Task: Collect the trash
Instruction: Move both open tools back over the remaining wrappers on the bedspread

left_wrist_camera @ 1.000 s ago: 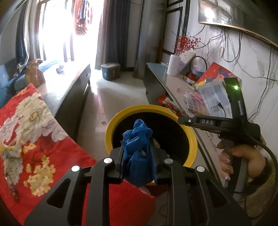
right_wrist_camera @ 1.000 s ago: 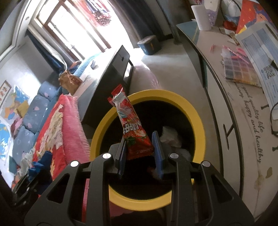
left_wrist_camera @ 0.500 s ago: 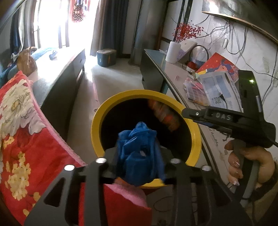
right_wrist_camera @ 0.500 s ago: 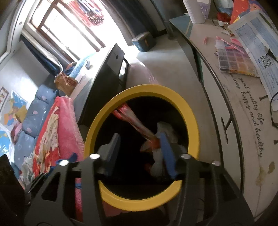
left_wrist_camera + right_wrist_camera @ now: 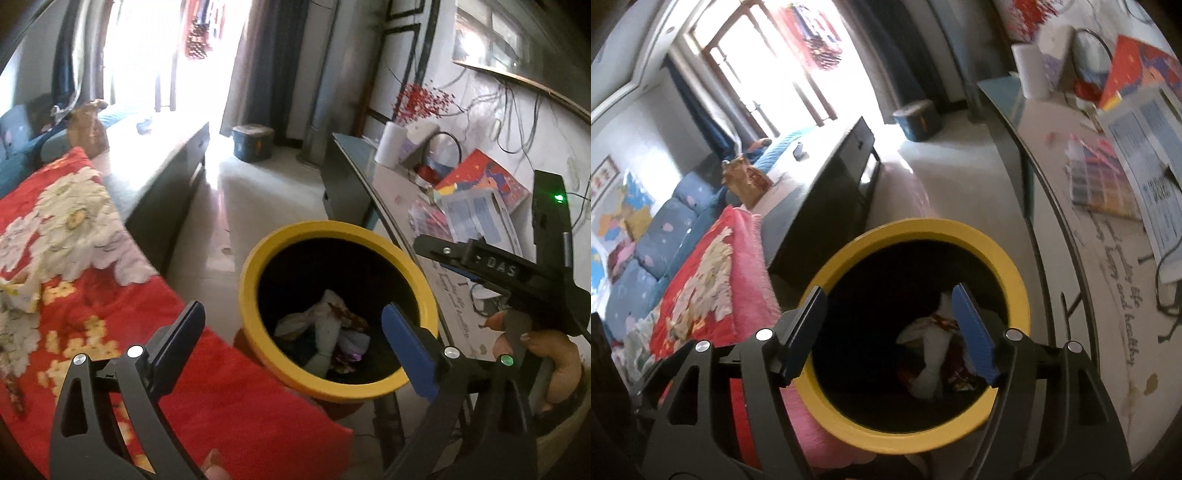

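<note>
- The red blanket with a white and yellow flower print (image 5: 122, 295) fills the left wrist view from nine o'clock down to six o'clock, and its edge lies just beside the bin.
- The pale worktop with dark cursive lettering (image 5: 1108, 314) runs along the three o'clock side of the right wrist view, carrying papers and a colourful booklet.
- The round bin with a thick yellow rim and black inside (image 5: 334, 236) stands upright on the floor between blanket and worktop, its mouth facing straight up; it sits at the centre of both views (image 5: 923, 229).
- The trash, a heap of crumpled white paper and dark, shiny wrappers (image 5: 325, 339), lies at the bottom of the bin; in the right wrist view it rests toward four o'clock of the opening (image 5: 934, 354). The heap is bunched, with no clear long axis.
- The left gripper (image 5: 293, 336) hovers above the bin's rim, jaws spread wide and holding nothing.
- The right gripper (image 5: 888, 336) hangs over the bin mouth, jaws likewise parted and empty; in the left wrist view only its body shows, at three o'clock.
</note>
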A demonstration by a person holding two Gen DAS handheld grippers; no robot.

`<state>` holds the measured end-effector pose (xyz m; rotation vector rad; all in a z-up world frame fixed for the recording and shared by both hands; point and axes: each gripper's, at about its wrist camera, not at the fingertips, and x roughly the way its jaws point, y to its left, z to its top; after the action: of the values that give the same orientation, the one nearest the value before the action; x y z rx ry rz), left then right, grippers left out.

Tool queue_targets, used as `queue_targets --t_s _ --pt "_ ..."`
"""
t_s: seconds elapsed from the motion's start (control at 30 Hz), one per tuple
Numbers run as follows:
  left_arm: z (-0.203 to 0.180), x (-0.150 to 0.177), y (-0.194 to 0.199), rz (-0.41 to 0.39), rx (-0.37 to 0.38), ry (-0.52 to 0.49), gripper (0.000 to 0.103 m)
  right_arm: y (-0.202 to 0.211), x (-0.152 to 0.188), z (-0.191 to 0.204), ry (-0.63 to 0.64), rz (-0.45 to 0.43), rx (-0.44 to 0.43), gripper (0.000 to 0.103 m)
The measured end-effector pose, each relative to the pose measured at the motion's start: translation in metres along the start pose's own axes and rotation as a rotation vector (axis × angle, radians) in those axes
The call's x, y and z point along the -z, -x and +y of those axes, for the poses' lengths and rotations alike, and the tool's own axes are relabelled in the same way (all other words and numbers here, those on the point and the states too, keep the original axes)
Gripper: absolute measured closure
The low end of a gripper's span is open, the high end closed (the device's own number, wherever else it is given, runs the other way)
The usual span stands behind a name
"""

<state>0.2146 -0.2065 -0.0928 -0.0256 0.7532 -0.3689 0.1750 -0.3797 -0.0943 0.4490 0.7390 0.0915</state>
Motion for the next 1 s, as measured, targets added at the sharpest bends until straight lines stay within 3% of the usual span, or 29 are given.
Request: queue_targets --t_s 0.47,1.0 --pt "0.061 0.004 0.050 -0.085 -0.166 0.104 0.009 0.011 0.014 0.071 0.194 -0.036 -0.112 0.035" --pt "0.118 0.015 0.088 -0.132 -0.263 0.221 0.009 0.012 0.037 0.130 0.329 -0.002 -0.207 0.032"
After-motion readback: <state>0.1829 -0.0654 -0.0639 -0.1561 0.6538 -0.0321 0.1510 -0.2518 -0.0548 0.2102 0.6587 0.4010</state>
